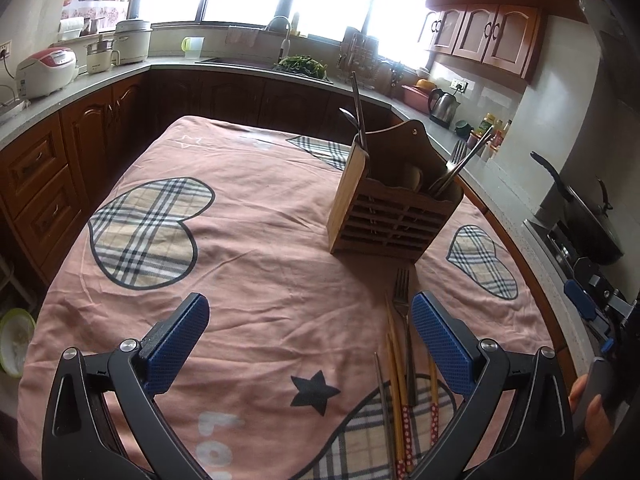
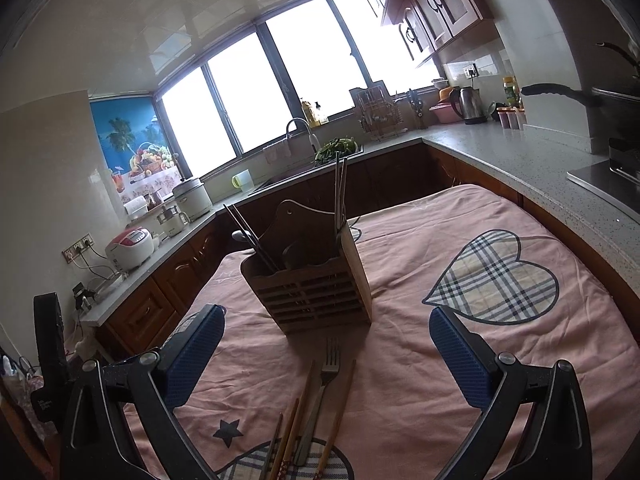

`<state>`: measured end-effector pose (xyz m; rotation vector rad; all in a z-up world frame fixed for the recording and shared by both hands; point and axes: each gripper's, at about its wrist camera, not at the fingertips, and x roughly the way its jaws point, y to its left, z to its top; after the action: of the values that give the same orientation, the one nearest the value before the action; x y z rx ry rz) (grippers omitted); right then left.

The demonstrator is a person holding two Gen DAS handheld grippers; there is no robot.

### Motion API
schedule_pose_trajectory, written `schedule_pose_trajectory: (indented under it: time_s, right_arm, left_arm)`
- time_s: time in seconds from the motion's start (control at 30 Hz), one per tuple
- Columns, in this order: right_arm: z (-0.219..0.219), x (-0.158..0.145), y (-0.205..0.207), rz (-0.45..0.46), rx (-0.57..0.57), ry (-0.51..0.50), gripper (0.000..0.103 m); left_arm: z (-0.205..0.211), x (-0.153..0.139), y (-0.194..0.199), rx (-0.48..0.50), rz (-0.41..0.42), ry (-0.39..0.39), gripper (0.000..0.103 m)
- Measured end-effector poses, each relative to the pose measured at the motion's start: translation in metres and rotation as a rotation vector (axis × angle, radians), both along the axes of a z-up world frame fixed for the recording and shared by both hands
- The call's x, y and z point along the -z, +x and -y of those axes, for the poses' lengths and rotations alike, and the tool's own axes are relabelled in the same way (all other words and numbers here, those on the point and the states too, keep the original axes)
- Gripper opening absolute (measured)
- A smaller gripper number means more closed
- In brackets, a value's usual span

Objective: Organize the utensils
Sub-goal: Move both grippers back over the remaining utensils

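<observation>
My right gripper (image 2: 326, 360): blue-padded jaws wide apart, holding nothing, hovering over the loose utensils with the fork's tines showing between them.
My left gripper (image 1: 310, 344): jaws also spread and empty; its right pad sits just beside the fork and chopsticks, not closed on anything.
Wooden chopsticks with red dotted ends (image 2: 296, 420): lying flat on the cloth nearest me, side by side and partly overlapping. I judge them light, stiff and thin, prone to roll or slip out. Best pinched across the middle of the shaft, one or a close pair at a time.
Thin grey metal stick (image 1: 382, 400): lies alongside the chopsticks; likely smooth and slippery, and low to the cloth, so my pads would need to press down around it.
Steel fork (image 2: 326, 376): flat among the chopsticks, tines pointing at the holder. Probably heavier and rigid; I would take it at the narrow neck or mid-handle.
Pink cloth with plaid hearts on the desk (image 2: 400, 320): wrinkled and soft, so it may bunch under my pads.
Slatted wooden utensil holder (image 2: 316, 292): upright just beyond the fork, already carrying dark chopsticks, metal sticks, a spoon and a fork in its compartments. Light enough, I judge, to tip if knocked.
</observation>
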<state>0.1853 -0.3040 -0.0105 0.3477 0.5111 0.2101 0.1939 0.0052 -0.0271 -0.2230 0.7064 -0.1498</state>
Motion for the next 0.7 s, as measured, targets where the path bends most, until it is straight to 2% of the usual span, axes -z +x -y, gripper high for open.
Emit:
schedule_pose_trajectory:
  time_s: [0.27,0.7]
  right_arm:
    - [0.0,0.017,-0.012,-0.049,-0.001,0.005,0.103]
    - [-0.001,0.038,-0.015,-0.11,-0.003,0.007,0.103]
  left_arm:
    - [0.002,0.015,-0.012,0.006,-0.033,-0.003,0.103]
    - [0.007,0.031,-0.007,0.028,-0.078,0.0,0.103]
